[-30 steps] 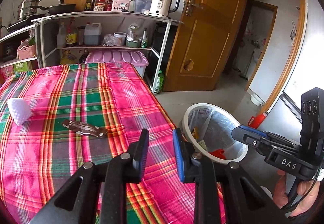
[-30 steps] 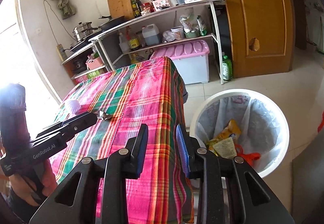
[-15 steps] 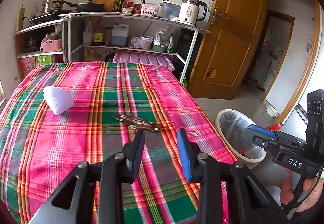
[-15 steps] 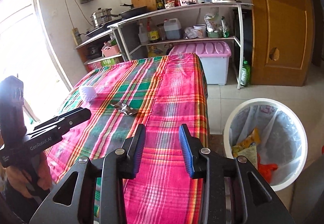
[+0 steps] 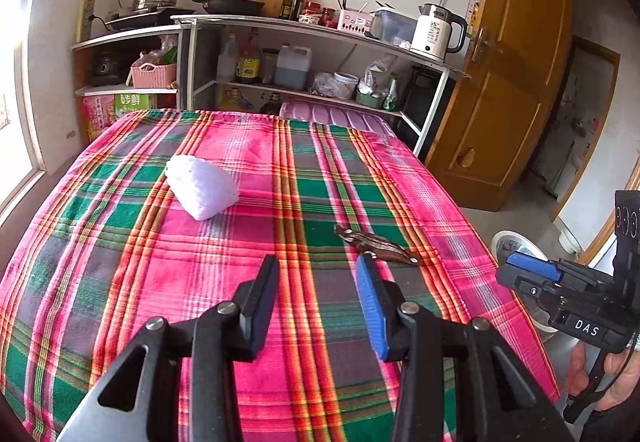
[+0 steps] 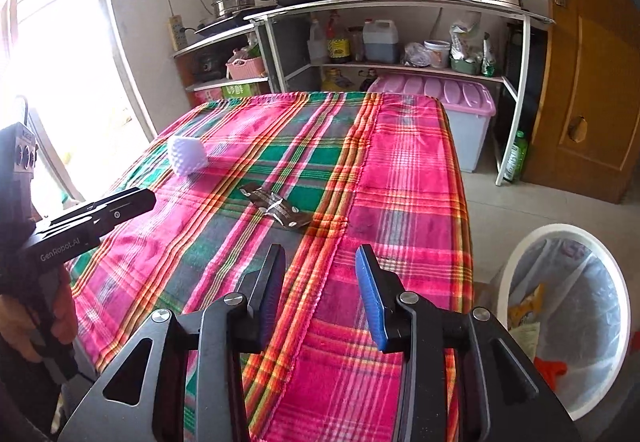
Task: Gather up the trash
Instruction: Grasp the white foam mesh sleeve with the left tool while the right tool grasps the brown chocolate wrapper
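A brown snack wrapper (image 5: pixel 376 244) (image 6: pixel 276 208) lies flat on the plaid tablecloth, just ahead and to the right of my left gripper (image 5: pixel 316 270). That gripper's jaws are opening, with nothing between them. Farther back on the left sits a white foam fruit net (image 5: pixel 202 186) (image 6: pixel 187 155). My right gripper (image 6: pixel 320 262) hovers open and empty over the table's right front part, the wrapper ahead of it. A white trash bin (image 6: pixel 516 254) with a clear liner and several wrappers inside stands on the floor to the right of the table.
The table (image 5: pixel 120 282) fills the foreground. Behind it stands a shelf unit (image 5: pixel 320 26) with pots, bottles and a kettle, and a pink-lidded storage box (image 6: pixel 440 94) below. A wooden door (image 5: pixel 516 82) is at the right. A person's hands hold both handles.
Both views have swung left, away from the bin and over the table. The wrapper and foam net have come closer to centre. Both pairs of jaws stand wider than before.
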